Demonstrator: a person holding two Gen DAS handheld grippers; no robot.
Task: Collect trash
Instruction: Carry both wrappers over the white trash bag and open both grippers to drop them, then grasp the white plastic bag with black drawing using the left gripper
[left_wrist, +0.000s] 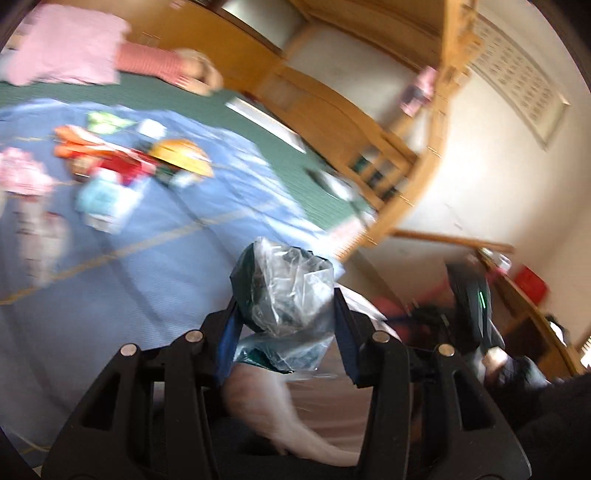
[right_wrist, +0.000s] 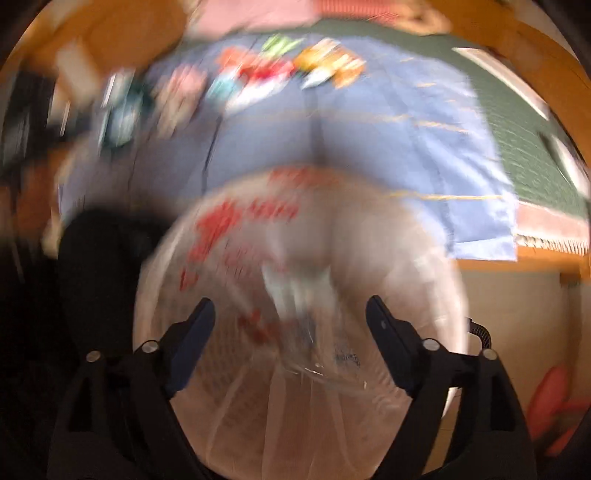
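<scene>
Between left claw (left_wrist: 284, 314) pads – crumpled plastic wrapper (left_wrist: 284, 291), clenched; right claw (right_wrist: 291, 325) released above bag (right_wrist: 295, 406) mouth.

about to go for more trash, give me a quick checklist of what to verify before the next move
1. Left gripper has a firm hold: ok, its fingers press a crumpled clear wrapper.
2. Right gripper free to pick: ok, its fingers stand wide apart with nothing pressed between them.
3. Bag under the right gripper: ok, the clear bag with red print sits right below it.
4. Bag mouth open for a drop: cannot tell, too blurred.
5. Trash left to collect: ok, a pile of colourful wrappers lies on the blue cloth.
6. Picture sharp enough to aim: not ok, both views are smeared.
</scene>
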